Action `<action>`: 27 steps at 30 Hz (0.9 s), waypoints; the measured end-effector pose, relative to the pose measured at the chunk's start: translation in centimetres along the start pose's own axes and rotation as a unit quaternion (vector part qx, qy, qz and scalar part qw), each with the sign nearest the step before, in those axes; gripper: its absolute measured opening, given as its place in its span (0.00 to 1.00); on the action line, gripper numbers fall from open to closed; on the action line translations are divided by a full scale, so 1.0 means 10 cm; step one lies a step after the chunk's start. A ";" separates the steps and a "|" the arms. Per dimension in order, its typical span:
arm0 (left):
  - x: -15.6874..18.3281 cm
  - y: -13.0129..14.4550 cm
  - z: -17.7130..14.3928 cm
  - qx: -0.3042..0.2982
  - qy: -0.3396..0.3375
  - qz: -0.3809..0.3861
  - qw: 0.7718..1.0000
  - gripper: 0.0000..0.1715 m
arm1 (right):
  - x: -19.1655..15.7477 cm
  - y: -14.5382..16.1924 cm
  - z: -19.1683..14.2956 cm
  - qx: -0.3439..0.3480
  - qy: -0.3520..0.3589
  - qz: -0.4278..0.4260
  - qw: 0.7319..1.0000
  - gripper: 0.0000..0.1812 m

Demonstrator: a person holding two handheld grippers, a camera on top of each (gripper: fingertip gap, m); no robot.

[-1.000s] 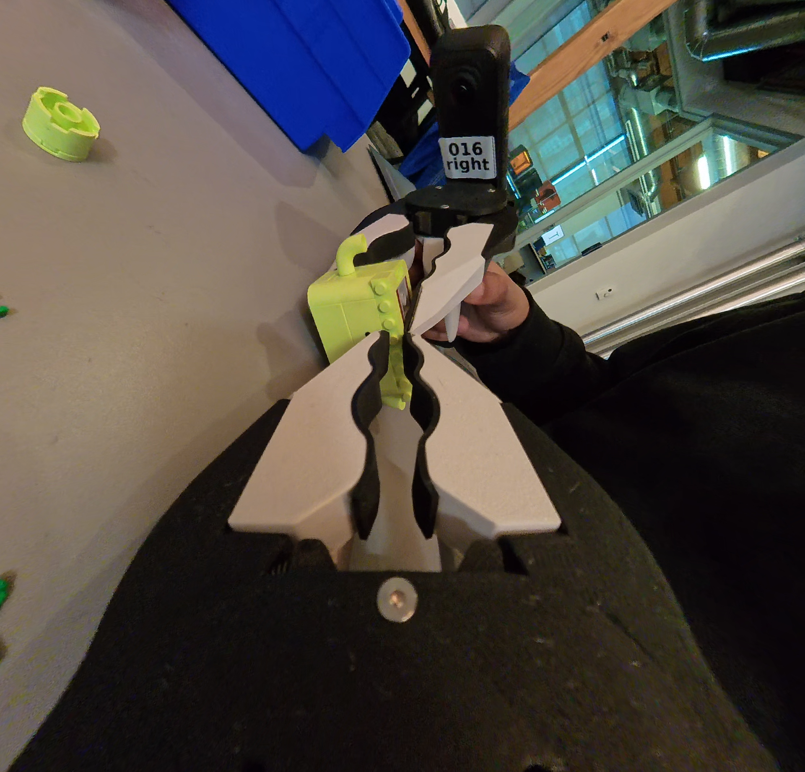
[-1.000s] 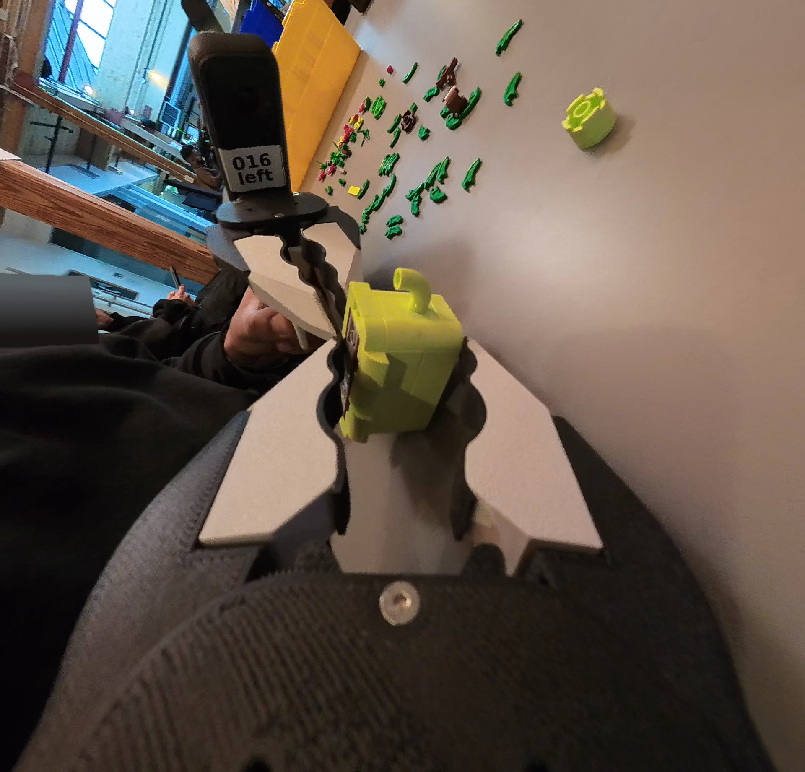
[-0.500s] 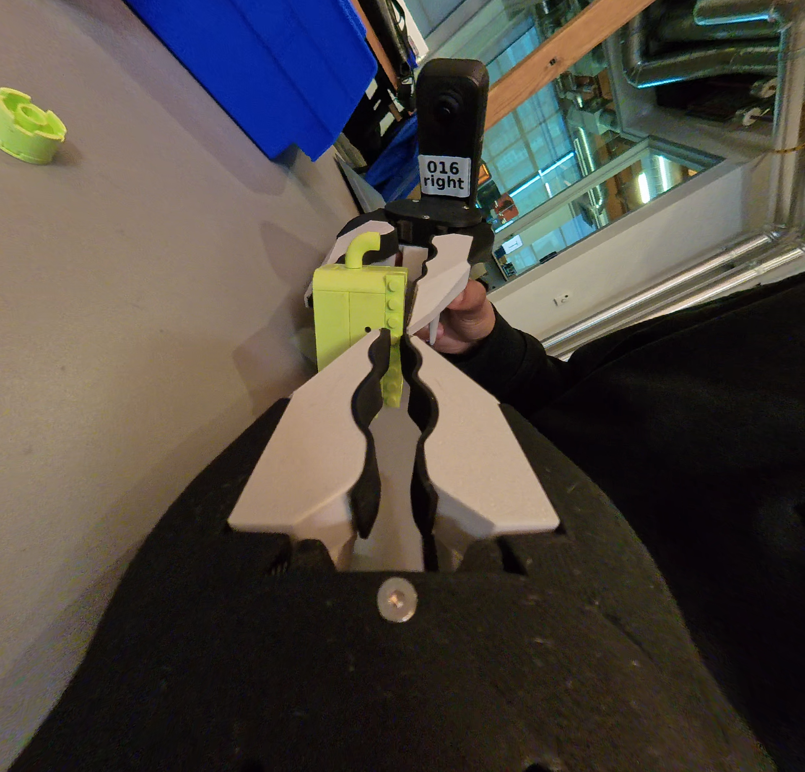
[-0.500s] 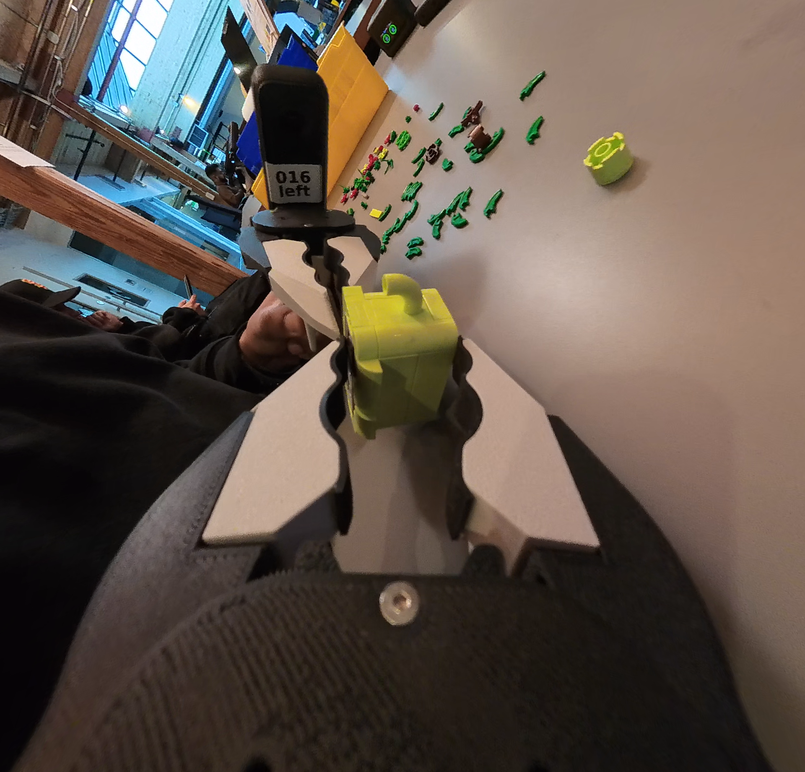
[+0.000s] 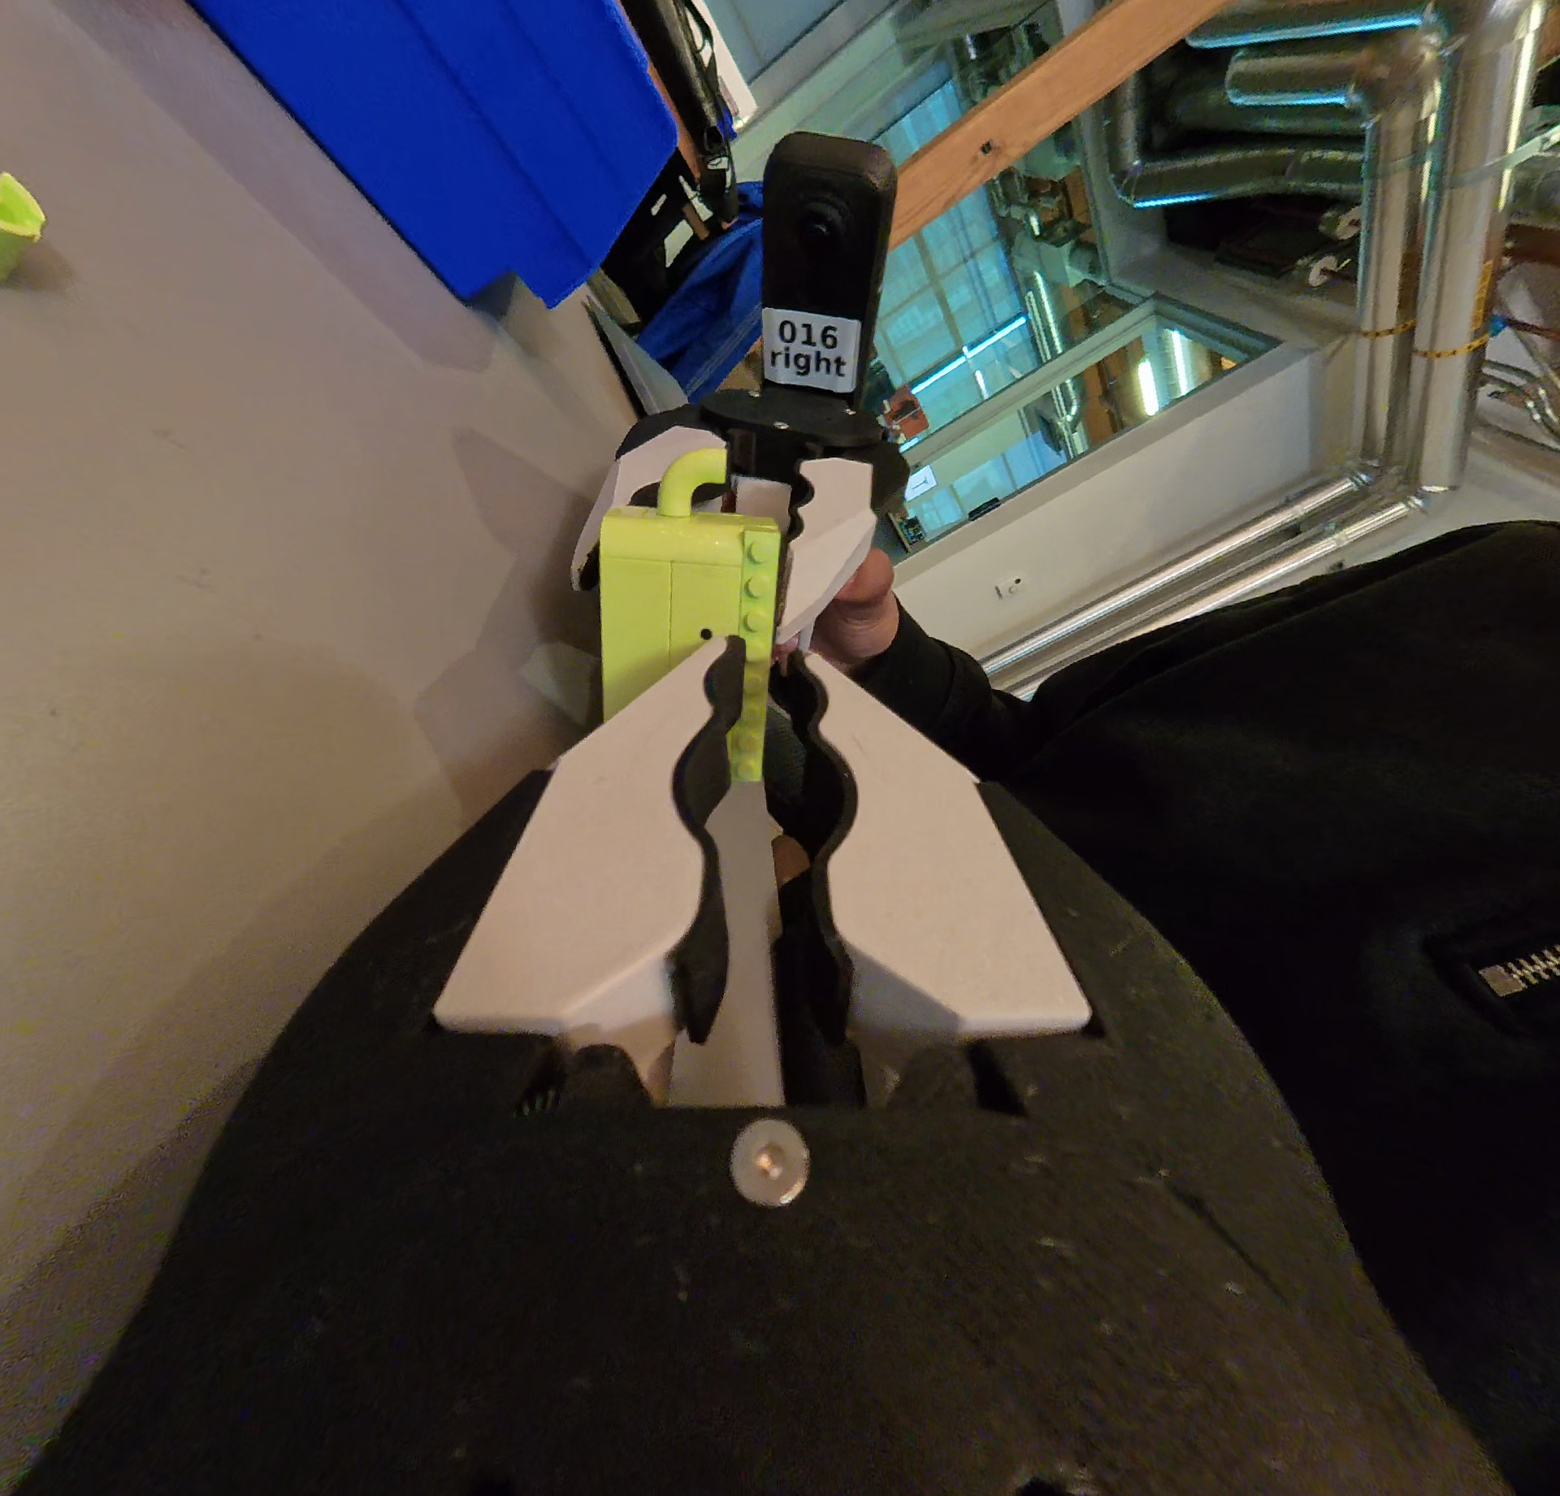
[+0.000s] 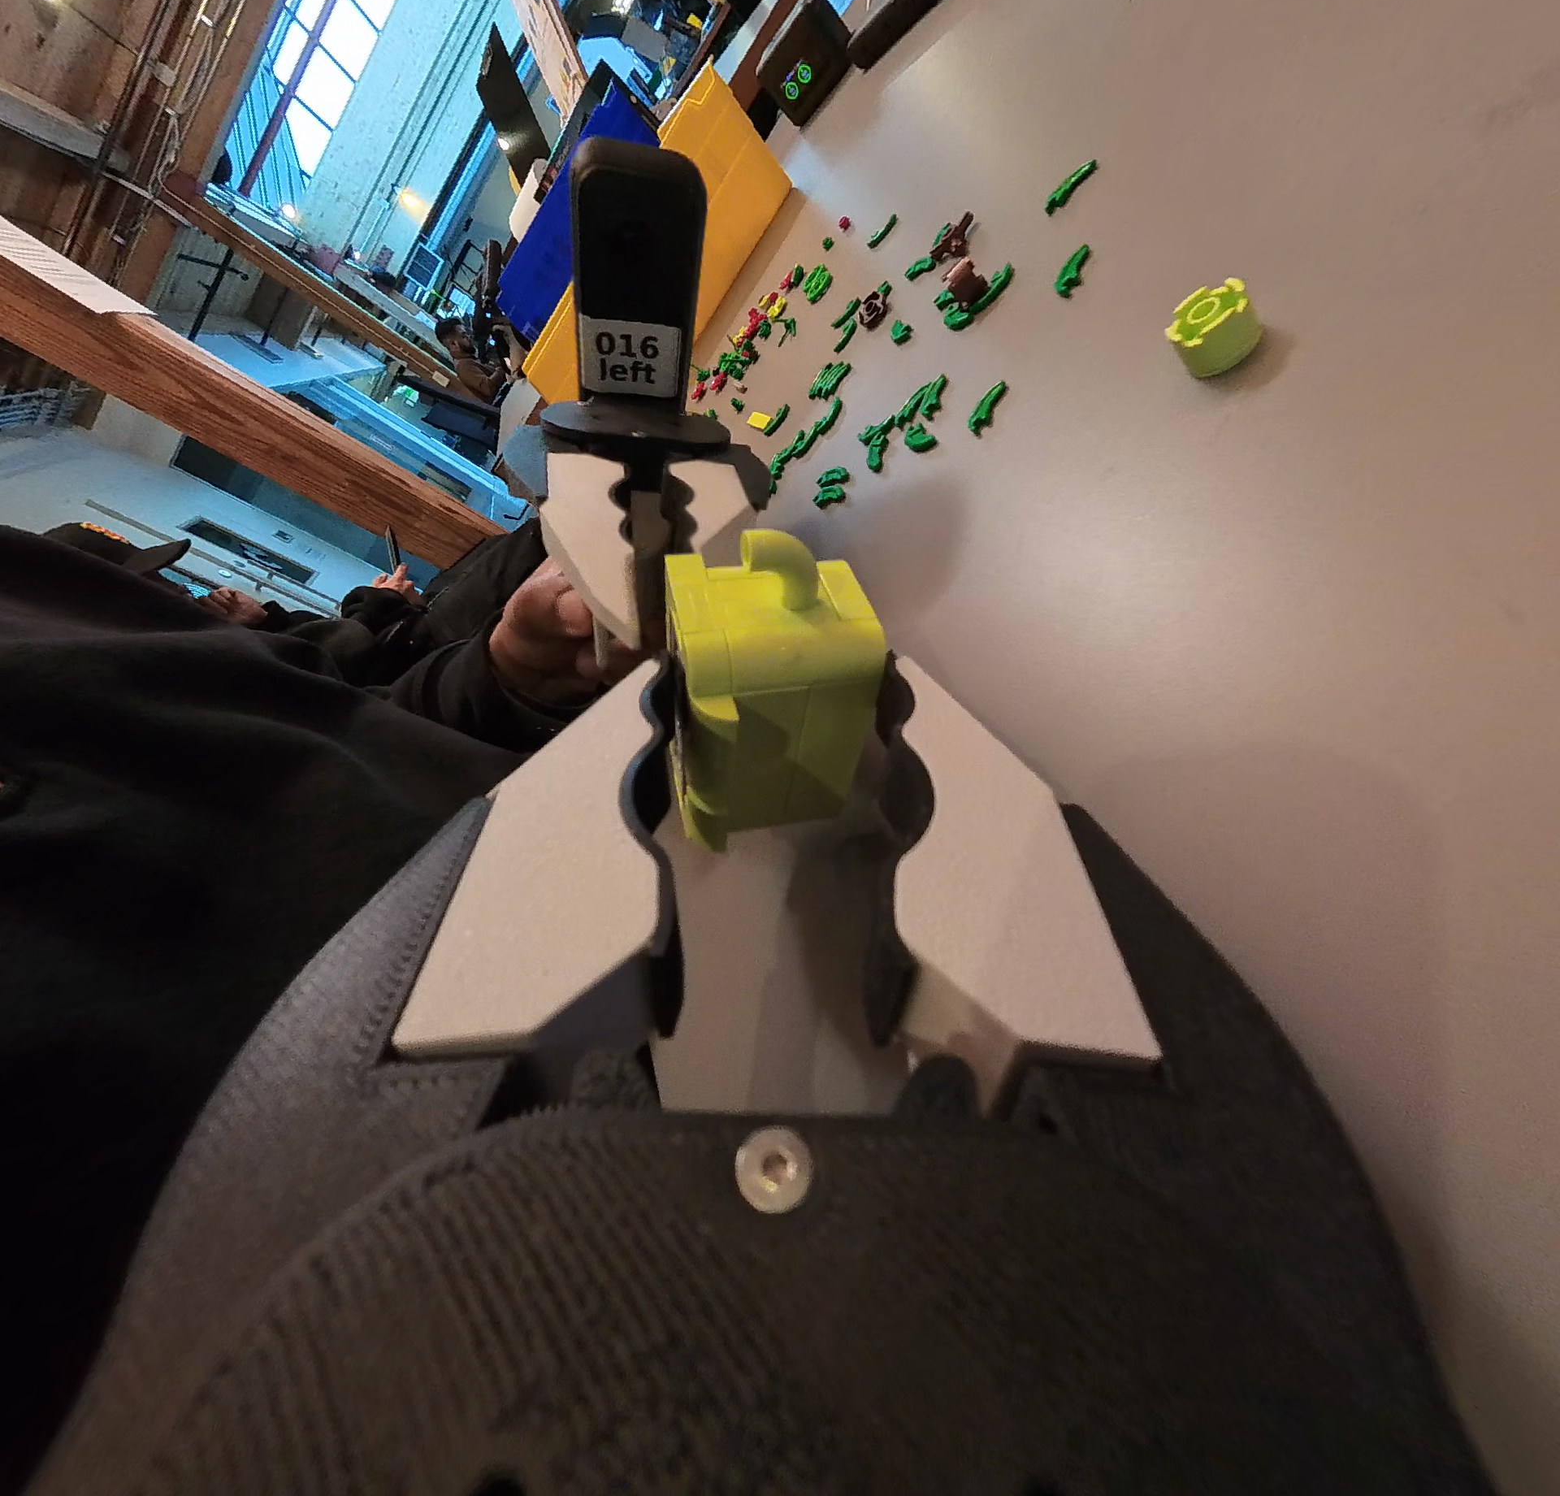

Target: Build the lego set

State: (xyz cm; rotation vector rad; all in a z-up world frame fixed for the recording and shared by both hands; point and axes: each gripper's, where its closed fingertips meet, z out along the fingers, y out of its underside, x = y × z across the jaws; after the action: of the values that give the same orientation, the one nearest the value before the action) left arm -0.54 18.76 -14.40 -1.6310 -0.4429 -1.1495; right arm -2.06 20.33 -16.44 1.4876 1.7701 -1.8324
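My right gripper (image 6: 772, 679) is shut on a lime green box (image 6: 777, 721) with a hooked handle on top and holds it above the grey table (image 6: 1266, 696). My left gripper (image 5: 751, 662) faces it and is shut on a thin lime studded plate (image 5: 751, 721) that lies against the side of the box (image 5: 650, 577). In the left wrist view the right gripper (image 5: 692, 611) clamps the box from the far side. In the right wrist view the left gripper (image 6: 654, 611) sits at the box's left face. A hand in a black sleeve holds each gripper.
A lime round piece (image 6: 1216, 328) lies on the table, also at the left edge of the left wrist view (image 5: 13, 223). Several small green, brown and red pieces (image 6: 895, 425) are scattered farther off. A blue bin (image 5: 422, 88) and a yellow bin (image 6: 709, 214) stand at the table's ends. The lime round piece (image 6: 1216, 328) sits 10 cm or so from the ends of my right fingers.
Both grippers have swung together with the box, so its side now faces the left wrist camera more squarely. The lime round piece has slid to the frame's left edge. Both grips are unchanged.
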 end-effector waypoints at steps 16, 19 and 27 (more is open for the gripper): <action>-0.09 -0.03 0.01 0.021 -0.064 0.049 0.997 0.11 | 0.07 0.01 0.05 0.001 0.053 -0.022 0.998 0.26; -0.14 -0.03 0.01 0.021 -0.085 0.051 0.995 0.07 | 0.09 0.00 0.05 0.006 0.060 -0.015 0.998 0.26; -0.17 -0.01 0.00 0.012 -0.102 0.062 0.993 0.03 | 0.11 0.02 0.05 0.006 0.061 0.003 0.998 0.25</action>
State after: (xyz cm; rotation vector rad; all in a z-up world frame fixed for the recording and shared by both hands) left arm -1.37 19.20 -15.79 -1.7372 -0.4781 -0.8858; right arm -2.70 20.37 -17.48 1.6397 1.8101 -1.7875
